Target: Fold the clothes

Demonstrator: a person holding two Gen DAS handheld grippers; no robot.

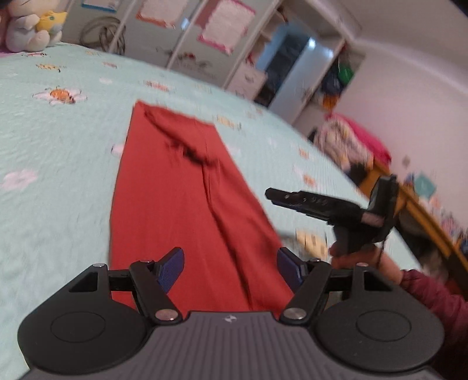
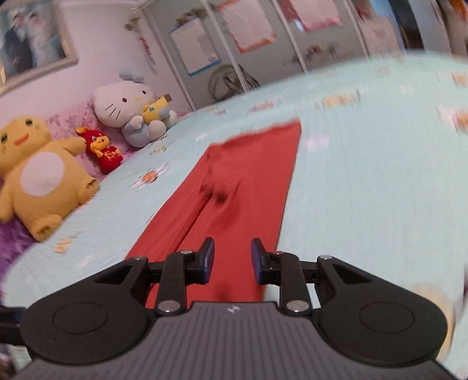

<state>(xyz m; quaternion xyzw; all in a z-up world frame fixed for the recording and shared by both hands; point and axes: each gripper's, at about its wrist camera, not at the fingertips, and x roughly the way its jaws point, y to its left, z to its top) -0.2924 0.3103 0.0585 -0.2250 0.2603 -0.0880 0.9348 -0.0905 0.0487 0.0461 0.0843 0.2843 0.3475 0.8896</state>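
A long rust-red garment (image 1: 175, 190) lies flat on the pale green bedspread (image 1: 58, 146), folded lengthwise into a narrow strip with a dark print near its middle. My left gripper (image 1: 231, 267) hovers above the near end of the strip with its blue pads wide apart and nothing between them. In the right wrist view the same garment (image 2: 248, 181) runs away from me, and my right gripper (image 2: 232, 260) hangs over its near end, jaws a little apart and empty. The right gripper (image 1: 270, 195) also shows in the left wrist view, held by a hand in a dark red sleeve, to the right of the garment.
Plush toys sit along the headboard side: a yellow bear (image 2: 41, 175), a small red doll (image 2: 102, 149) and a white cat (image 2: 128, 108). Wardrobe doors with posters (image 2: 248, 26) stand behind the bed. A pile of clothes (image 1: 348, 143) lies past the bed's right edge.
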